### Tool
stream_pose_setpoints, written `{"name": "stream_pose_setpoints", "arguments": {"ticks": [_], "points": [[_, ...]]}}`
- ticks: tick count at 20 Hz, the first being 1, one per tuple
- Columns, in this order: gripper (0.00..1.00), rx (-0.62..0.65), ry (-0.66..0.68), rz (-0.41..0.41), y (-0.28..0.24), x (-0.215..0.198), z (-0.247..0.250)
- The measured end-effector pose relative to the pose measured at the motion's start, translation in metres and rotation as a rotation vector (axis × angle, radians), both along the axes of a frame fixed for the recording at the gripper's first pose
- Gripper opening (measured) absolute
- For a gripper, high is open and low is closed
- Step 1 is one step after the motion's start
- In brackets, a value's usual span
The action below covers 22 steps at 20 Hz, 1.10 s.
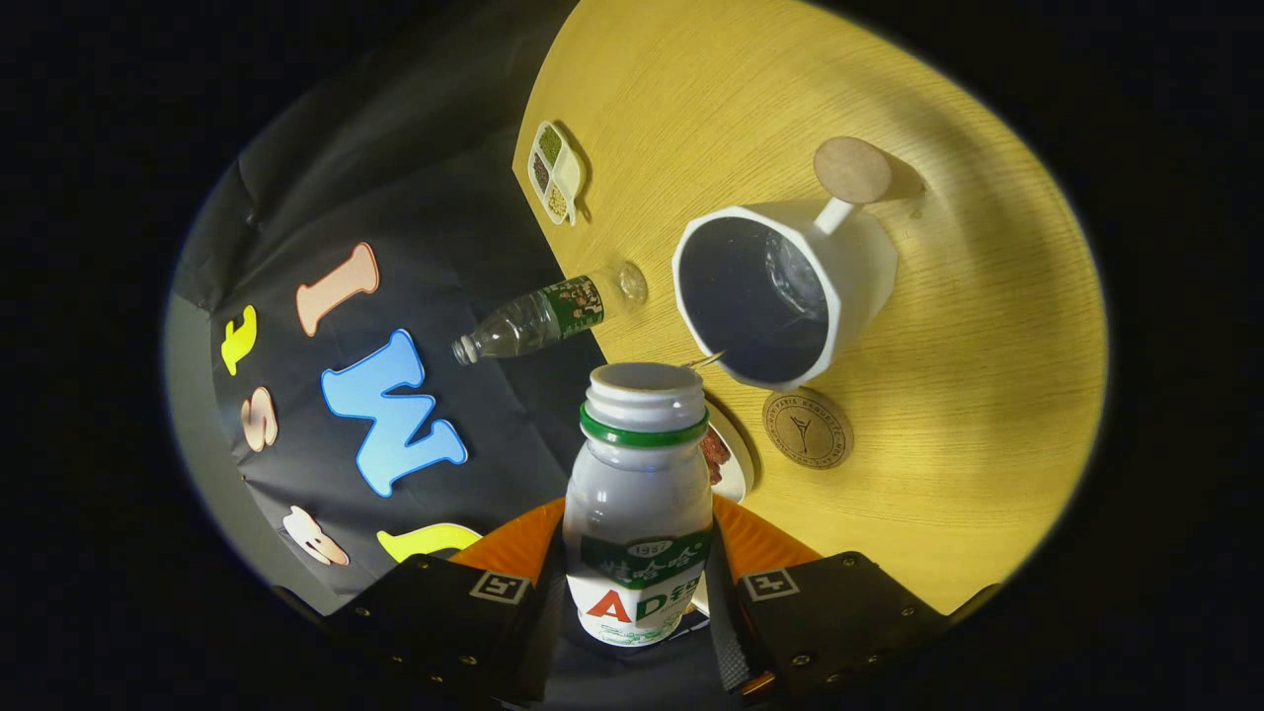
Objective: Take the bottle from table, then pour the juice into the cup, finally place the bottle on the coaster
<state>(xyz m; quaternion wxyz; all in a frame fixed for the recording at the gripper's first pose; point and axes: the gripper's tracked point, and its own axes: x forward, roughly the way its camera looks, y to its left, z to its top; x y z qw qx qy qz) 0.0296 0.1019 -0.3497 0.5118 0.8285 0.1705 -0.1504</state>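
Yellow wood-grain table (938, 415) against black cloth wall. Gripper (640, 583) clamps juice bottle (639, 513) between both fingers, mouth open, facing white cup (780, 296). Round coaster (808, 428) beside cup. Clear water bottle (548, 318) near table edge.

My tongs (639, 583) are clamped on the juice bottle (639, 504), one finger pressing each side. The bottle is a small pale one with a green neck ring, cap off, mouth open, its label facing me. Just beyond its mouth stands the cup (785, 296): white, faceted, dark inside, handle pointing away, resting on the bench (987, 395). The round brown coaster (808, 429) lies flat, just beside the cup's near rim.
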Motion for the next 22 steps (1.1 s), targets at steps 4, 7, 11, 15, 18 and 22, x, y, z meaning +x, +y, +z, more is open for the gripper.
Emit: {"name": "stream_pose_setpoints", "arguments": {"ticks": [4,7,11,15,18,22], "points": [[0.63,0.009,0.004,-0.012,-0.002,0.0,-0.001],[0.63,0.006,0.004,-0.011,-0.003,0.0,-0.001],[0.63,-0.014,0.008,-0.001,-0.003,0.003,-0.004],[0.63,-0.034,-0.004,0.011,-0.003,0.005,-0.001],[0.64,-0.029,-0.001,-0.004,-0.006,0.003,-0.004],[0.63,-0.042,0.007,0.01,-0.004,-0.001,-0.013]]}}
